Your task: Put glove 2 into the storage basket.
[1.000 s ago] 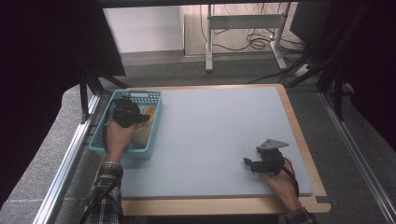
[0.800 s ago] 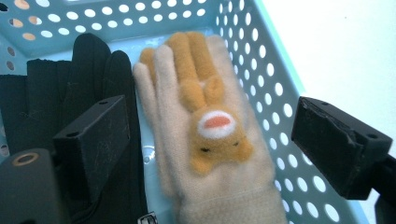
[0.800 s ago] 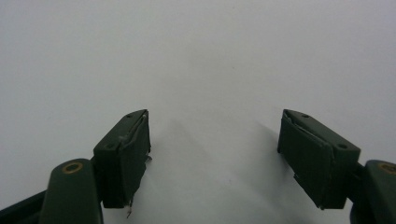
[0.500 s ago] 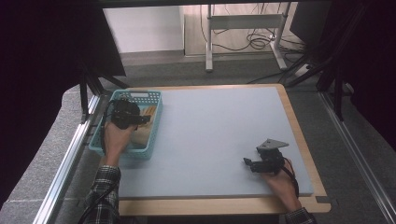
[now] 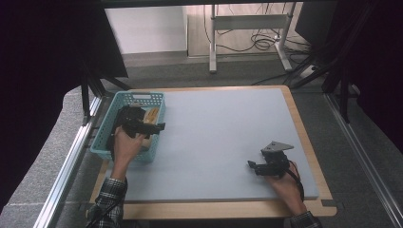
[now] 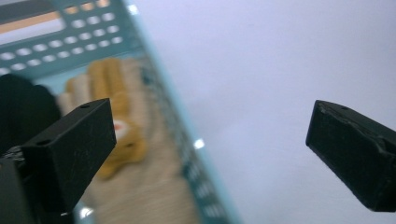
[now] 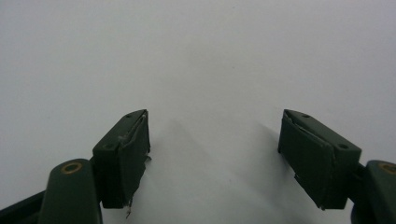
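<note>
A: So, left tool — where's it at?

B: Over the teal basket at the bench's left edge, tips just past the basket's right rim. Jaws wide apart, nothing btwn them; they've just been opening.

A: And the soft toy?

B: Yellow-and-cream plush toy lies inside the basket, near the right wall. In the left tool's own view it's blurred, sitting behind the left jaw and not touched by either jaw. From the high view a yellow bit shows right beside the tool.

A: Anything else in there?

B: Something dark at the basket's left side, prob. part of the tool or hand; can't tell.

A: Right tool?

B: Resting low on the grey bench mat, front-right area, well apart from the basket. Jaws stand wide, nothing held — its own view has plain grey mat btwn the two pads.

A: Hands?

B: Left hand grips its tool over the basket's near end; right hand is behind its tool near the bench's front edge.
</note>
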### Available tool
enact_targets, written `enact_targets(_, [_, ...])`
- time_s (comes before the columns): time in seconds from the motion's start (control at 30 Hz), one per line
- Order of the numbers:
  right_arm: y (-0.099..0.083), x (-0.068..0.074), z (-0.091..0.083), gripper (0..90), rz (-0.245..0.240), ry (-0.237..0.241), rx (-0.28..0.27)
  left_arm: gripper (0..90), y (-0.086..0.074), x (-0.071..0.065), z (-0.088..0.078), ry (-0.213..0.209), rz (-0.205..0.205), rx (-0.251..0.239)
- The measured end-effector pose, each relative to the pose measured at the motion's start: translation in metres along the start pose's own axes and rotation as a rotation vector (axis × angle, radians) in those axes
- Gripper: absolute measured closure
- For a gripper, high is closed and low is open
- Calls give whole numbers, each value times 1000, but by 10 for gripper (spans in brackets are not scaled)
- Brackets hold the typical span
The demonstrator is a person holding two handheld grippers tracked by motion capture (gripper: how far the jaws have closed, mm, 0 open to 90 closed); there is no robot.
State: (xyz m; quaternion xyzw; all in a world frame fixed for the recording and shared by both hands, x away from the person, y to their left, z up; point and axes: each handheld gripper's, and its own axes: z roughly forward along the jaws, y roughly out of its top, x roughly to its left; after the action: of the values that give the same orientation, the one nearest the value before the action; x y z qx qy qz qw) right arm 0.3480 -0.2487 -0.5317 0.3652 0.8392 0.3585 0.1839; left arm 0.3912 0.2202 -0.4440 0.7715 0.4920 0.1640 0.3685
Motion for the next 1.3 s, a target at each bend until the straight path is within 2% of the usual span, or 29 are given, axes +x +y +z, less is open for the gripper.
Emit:
enact_targets(0.13, [0,0,0,243,0,0,0,6,-3,-18,1,-24,35,-9])
enact_targets(0.27, [0,0,0,243,1,1,1,0,-11,-39,4,-77,58,-34])
enact_targets(0.47, [0,0,0,243,-1,0,1,0,-25,-66,10,-132,100,-47])
enact_targets(0.57, [0,0,0,243,0,0,0,0,-31,-77,13,-158,120,-60])
enact_targets(0.7, [0,0,0,242,0,0,0,5,-41,-90,16,-205,126,-73])
enact_targets(0.83, [0,0,0,242,0,0,0,10,-52,-100,21,-204,152,-60])
enact_targets(1.0, [0,0,0,242,-1,0,0,8,-67,-106,30,-210,154,-43])
enact_targets(1.3, [0,0,0,241,0,0,0,5,-93,-115,51,-141,219,34])
